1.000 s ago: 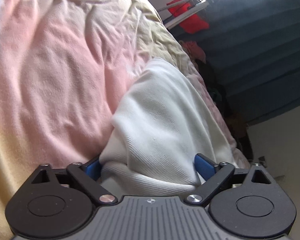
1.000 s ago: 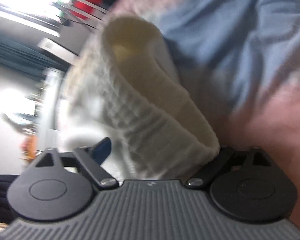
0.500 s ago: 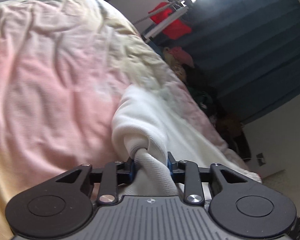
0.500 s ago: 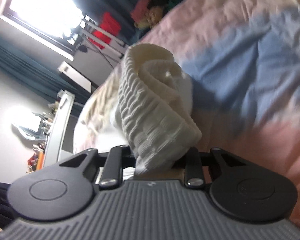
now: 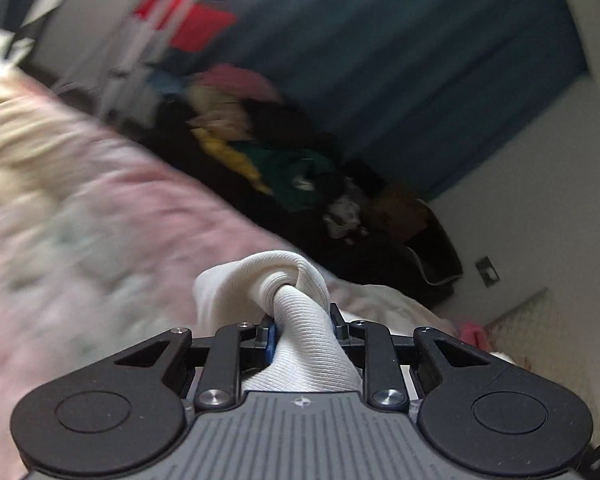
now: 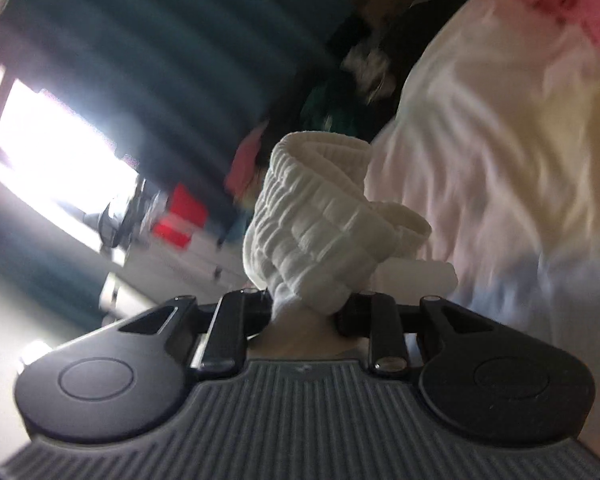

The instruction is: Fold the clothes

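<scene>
The left gripper is almost fully closed, and its blue pads pinch a twisted bunch of the white ribbed garment. The cloth rises in a knot just above the fingers. The right gripper is closed as tightly on the thick gathered band of the same white garment, which curls upward in a loop. The garment hangs above the pink and cream bedspread. Behind it a pile of clothes lies against the dark blue curtain.
</scene>
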Motion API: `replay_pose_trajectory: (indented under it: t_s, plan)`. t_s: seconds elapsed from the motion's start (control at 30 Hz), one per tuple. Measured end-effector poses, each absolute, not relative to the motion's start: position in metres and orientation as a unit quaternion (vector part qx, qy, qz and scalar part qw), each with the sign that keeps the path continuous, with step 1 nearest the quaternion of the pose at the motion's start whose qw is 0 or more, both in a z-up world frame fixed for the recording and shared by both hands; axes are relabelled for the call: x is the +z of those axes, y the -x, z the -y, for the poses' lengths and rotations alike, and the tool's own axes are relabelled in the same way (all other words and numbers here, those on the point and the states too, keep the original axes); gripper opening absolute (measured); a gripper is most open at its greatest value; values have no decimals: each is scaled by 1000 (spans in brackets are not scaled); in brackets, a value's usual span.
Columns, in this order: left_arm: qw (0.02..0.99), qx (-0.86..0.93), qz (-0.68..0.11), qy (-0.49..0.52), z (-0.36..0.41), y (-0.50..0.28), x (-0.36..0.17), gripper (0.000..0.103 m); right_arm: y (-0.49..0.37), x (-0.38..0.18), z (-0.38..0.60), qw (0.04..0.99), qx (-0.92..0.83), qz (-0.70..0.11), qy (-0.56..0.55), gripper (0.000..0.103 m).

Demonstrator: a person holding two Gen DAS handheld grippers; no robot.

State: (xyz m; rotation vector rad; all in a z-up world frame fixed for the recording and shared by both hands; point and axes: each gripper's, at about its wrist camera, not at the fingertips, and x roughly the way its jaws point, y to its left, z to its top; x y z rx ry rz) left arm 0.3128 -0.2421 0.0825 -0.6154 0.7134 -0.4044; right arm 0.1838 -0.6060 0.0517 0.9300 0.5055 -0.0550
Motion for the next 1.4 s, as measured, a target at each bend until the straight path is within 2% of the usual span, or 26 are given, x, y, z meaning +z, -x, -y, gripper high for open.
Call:
replay_pose_trajectory:
  t_s: [0.13, 0.23, 0.6, 0.7, 0.77, 0.9, 0.97, 1.03, 1.4]
  plan:
    - [883, -227, -323, 254, 315, -353, 68, 25, -212, 34, 656, 869, -70, -193, -451, 28]
    - [879, -246, -342, 224, 347, -377, 36, 25, -221, 6, 666, 884, -97, -197, -413, 28]
    - [876, -242, -393, 141, 334, -350, -73, 28, -153, -129, 655, 830, -124, -275, -469, 31]
    - [877, -236, -404, 109, 326, -343, -74, 39, -142, -153, 648, 823, -123, -280, -479, 36]
    - [877, -233, -412, 88, 321, -338, -75, 51, -141, -154, 649, 817, -109, -295, -484, 39]
    - [875, -225, -426, 45, 310, -328, -76, 53, -138, -135, 649, 813, -110, -325, -471, 40]
    - [880, -228, -417, 23, 309, -313, -59, 66, -133, -118, 644, 817, -125, -347, -443, 40]
    - [886, -231, -402, 12, 308, -296, -37, 73, -125, -102, 638, 824, -126, -356, -423, 40]
    - [914, -257, -313, -26, 294, -189, 85, 83, -65, 34, 571, 907, -88, -282, -300, 40]
